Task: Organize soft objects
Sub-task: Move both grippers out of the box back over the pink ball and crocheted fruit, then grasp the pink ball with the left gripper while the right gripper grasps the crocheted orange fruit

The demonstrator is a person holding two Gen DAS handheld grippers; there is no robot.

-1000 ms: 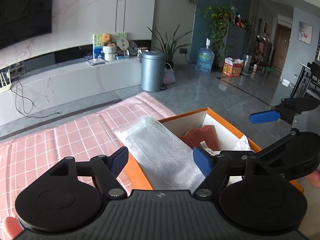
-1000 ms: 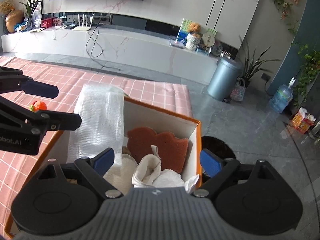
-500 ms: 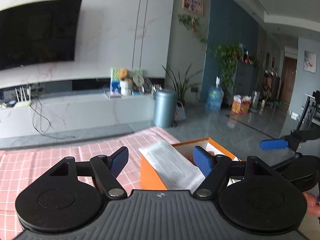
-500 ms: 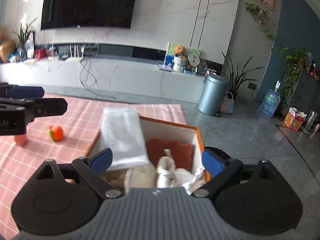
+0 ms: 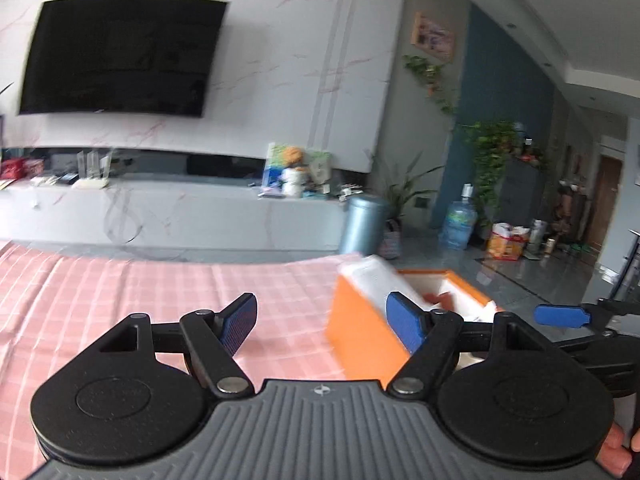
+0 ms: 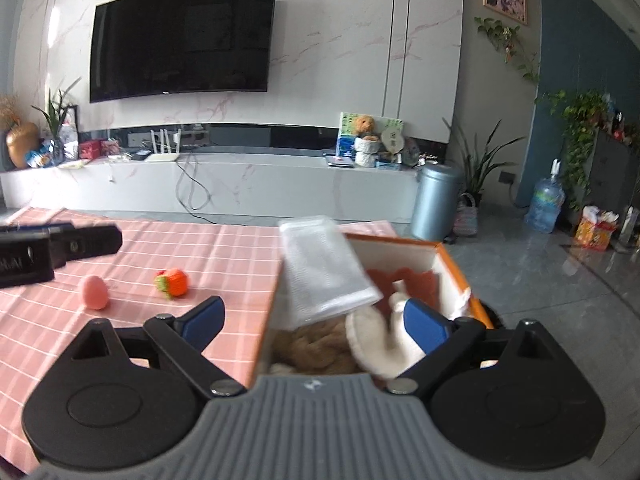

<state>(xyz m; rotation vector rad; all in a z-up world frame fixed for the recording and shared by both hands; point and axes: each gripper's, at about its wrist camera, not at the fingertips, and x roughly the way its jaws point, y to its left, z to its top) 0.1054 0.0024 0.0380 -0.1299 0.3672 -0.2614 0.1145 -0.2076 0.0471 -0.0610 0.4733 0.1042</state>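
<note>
Both grippers have drawn back from the orange box [image 6: 452, 268], so more of the pink checked desk [image 6: 224, 256] now shows. We hold the left gripper [image 5: 322, 322] and right gripper [image 6: 316, 326] with jaws spread and nothing between them. Plush pieces and a bubble-wrap sheet [image 6: 326, 272] already sit in the box. Two soft toys remain out: an orange knitted fruit [image 6: 174, 282] and a pink egg [image 6: 95, 292], both left of the box. We judge the left gripper nearer them.
</note>
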